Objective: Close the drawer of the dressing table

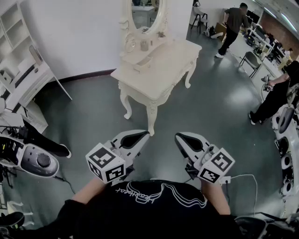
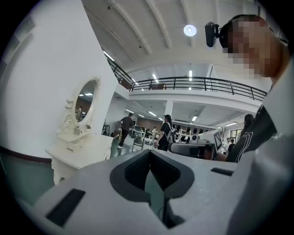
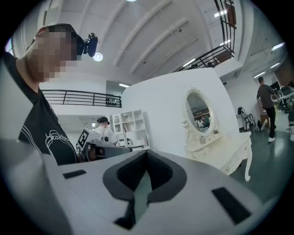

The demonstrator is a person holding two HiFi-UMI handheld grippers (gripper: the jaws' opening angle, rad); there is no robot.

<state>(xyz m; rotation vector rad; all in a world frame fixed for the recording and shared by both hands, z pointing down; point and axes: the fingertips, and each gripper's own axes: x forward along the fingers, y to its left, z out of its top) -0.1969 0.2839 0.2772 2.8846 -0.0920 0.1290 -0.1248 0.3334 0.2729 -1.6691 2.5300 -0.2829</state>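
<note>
The cream dressing table (image 1: 161, 70) stands ahead on the grey floor, with an oval mirror (image 1: 147, 11) at its back. A small drawer (image 1: 143, 64) under the mirror shelf sticks out, open. Both grippers are held close to my body, well short of the table and pointing level toward it. My left gripper (image 1: 140, 137) is shut with nothing between its jaws, and so is my right gripper (image 1: 183, 138). In the left gripper view the table (image 2: 87, 153) and drawer (image 2: 76, 146) lie to the left of the gripper (image 2: 149, 153). In the right gripper view the table (image 3: 229, 151) lies right of the gripper (image 3: 146, 153).
A white shelf unit (image 1: 23, 70) leans by the wall at the left. Grey machines (image 1: 32, 161) sit on the floor near my left side. A person (image 1: 233, 25) walks at the back right, another (image 1: 280, 93) stands at the right edge. A white cable (image 1: 243, 179) lies on the floor.
</note>
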